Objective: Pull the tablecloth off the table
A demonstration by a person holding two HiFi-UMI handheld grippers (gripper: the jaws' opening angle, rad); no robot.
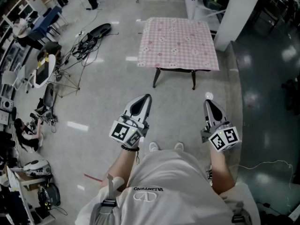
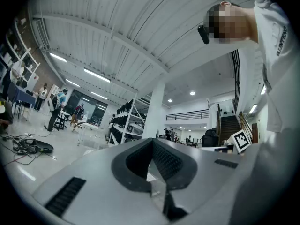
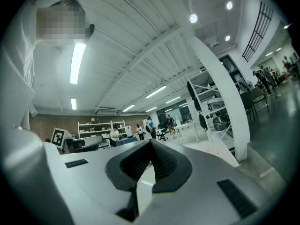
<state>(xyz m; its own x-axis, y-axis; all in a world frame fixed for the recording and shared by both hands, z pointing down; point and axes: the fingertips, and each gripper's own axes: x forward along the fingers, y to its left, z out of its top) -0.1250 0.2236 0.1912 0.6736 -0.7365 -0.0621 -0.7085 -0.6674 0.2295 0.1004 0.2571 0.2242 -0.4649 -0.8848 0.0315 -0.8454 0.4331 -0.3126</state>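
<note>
Covering table (image 1: pixel 192 78): pink checked tablecloth (image 1: pixel 178 42), flat, edges hanging.

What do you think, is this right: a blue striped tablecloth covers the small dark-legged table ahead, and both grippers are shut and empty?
Not quite. The head view shows the tablecloth is pink checked, not blue striped. It does cover the small dark-legged table, and the left gripper and right gripper are both shut and empty.

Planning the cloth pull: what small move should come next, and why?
Probably step toward the table: the left gripper and right gripper are both shut, empty and well short of the pink tablecloth covering it.
</note>
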